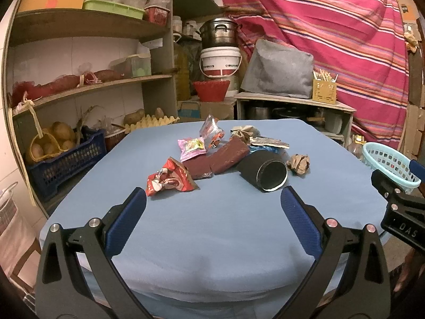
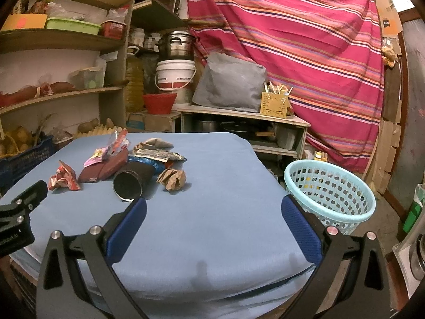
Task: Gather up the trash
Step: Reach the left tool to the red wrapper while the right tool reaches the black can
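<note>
a heap of crumpled wrappers (image 1: 170, 179) and a black cardboard tube (image 1: 264, 171) is seen mid-table on the blue cloth (image 1: 199, 234), the pale blue plastic basket (image 2: 329, 196) beside it. both the left gripper (image 1: 213, 203) and right gripper (image 2: 213, 208) are held spread, empty. the trash is judged light and crushable, best pinched at a raised fold.

Trash pile (image 1: 228, 156) on table (image 1: 212, 228); basket (image 2: 329, 196) right, beside table.
</note>
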Demonstrator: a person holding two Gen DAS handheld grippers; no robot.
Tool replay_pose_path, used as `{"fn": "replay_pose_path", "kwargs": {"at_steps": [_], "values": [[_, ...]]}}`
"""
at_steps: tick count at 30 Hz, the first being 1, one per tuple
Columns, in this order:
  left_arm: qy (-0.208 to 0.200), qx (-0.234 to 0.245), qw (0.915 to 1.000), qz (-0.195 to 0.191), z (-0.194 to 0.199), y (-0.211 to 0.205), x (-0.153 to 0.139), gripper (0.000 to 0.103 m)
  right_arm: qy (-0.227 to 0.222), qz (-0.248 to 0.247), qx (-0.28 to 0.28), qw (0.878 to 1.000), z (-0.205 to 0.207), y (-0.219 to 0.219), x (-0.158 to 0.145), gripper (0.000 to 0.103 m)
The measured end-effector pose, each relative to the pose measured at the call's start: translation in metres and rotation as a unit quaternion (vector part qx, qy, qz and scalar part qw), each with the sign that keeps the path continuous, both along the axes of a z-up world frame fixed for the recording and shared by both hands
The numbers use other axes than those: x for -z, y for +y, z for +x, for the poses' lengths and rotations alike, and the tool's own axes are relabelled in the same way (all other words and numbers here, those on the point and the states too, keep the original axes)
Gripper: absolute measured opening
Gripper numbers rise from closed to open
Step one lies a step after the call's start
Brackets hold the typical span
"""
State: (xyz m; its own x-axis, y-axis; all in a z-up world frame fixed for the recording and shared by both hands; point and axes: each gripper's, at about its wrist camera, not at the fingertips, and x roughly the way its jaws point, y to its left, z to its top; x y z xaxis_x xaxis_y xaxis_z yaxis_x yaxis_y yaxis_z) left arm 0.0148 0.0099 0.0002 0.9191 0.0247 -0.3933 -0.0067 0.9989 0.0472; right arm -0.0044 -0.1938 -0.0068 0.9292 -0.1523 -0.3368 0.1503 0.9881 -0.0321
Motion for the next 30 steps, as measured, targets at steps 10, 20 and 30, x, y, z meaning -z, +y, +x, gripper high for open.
{"fn": "replay_pose_path", "kwargs": {"at_steps": [10,20,30], "values": [[0.017,0.007,0.9997,0.014,0.022,0.018,0.007,0.098,0.019,0.017,-0.003,1.0,0.028,0.003,0.005,0.099],[0.07,0.018,0.9973,0.01,0.068,0.058,0.018,0.098,0.063,0.023,0.005,0.998,0.075,0.024,0.013,0.099],[0.102,0.017,0.9946,0.014,0.124,0.077,0.022,0.098,0.099,0.004,-0.012,0.995,0.119,0.055,0.016,0.099]]}}
